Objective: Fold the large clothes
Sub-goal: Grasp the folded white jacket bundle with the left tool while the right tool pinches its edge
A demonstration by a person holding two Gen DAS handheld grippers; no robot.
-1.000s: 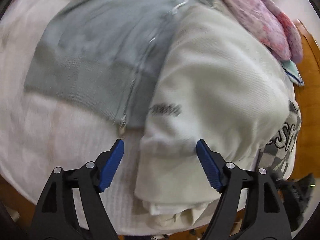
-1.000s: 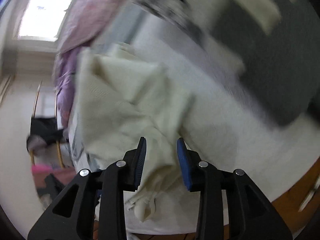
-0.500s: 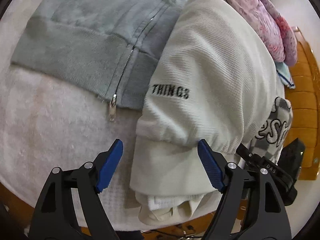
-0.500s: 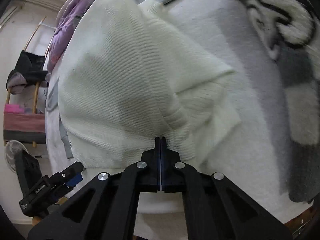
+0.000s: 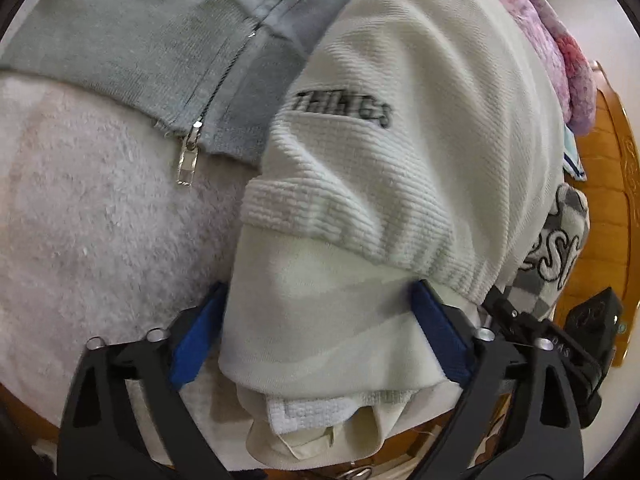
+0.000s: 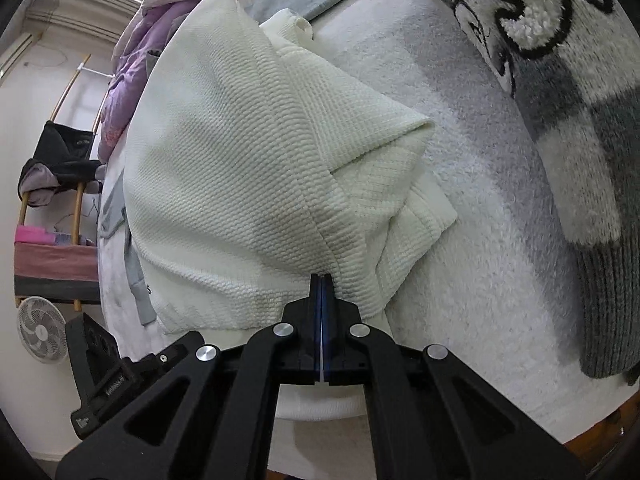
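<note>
Cream waffle-knit sweater (image 5: 420, 120), folded into a bundle, lies on the white fluffy blanket (image 5: 92, 216), its near end hanging over the near edge. Black stitched word "THINGS" on top.

Left gripper (image 5: 320, 332): blue-padded fingers (image 5: 192, 340) spread wide, one either side of the smooth cream layer under the ribbed hem. Not clamped.

Right gripper (image 6: 321, 300): fingers pressed together against the sweater's ribbed seam (image 6: 340, 232); cannot tell if cloth is caught between them.

Left of the sweater, touching it: grey zip-up sweatshirt (image 5: 132, 36), metal zipper pull (image 5: 188, 160) on the blanket. Right: grey-and-white checked fleece garment (image 6: 568, 92). Far right: pink fuzzy cloth (image 5: 560, 52).
</note>
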